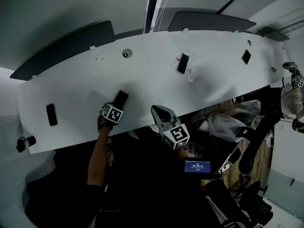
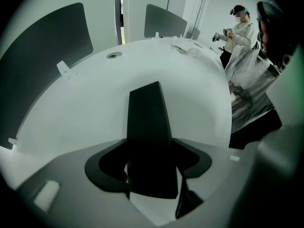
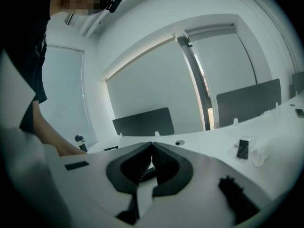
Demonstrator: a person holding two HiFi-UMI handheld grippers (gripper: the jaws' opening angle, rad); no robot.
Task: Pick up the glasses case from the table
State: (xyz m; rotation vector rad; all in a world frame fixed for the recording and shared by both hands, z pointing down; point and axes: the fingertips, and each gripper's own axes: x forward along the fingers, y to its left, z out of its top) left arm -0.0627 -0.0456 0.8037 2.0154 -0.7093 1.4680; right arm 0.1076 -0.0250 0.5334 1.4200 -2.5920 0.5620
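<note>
The black glasses case (image 1: pixel 121 98) lies flat on the white table (image 1: pixel 85 84), near its front edge. My left gripper (image 1: pixel 115 106) points steeply down over the near end of it. In the left gripper view the glasses case (image 2: pixel 147 113) runs away from me between the jaws of the left gripper (image 2: pixel 150 148), which stand open on either side of it. My right gripper (image 1: pixel 156 110) hangs at the table's front edge, to the right of the case. In the right gripper view the right gripper (image 3: pixel 151 147) is shut, its tips meeting with nothing between them.
Dark phones lie at the left (image 1: pixel 51 114), in a clear stand mid-table (image 1: pixel 183 63) and at the far right (image 1: pixel 246 56). A bottle (image 1: pixel 24 143) stands at the left end. Grey dividers (image 1: pixel 66 46) line the far side. Another person (image 2: pixel 240 30) stands at the table's right end.
</note>
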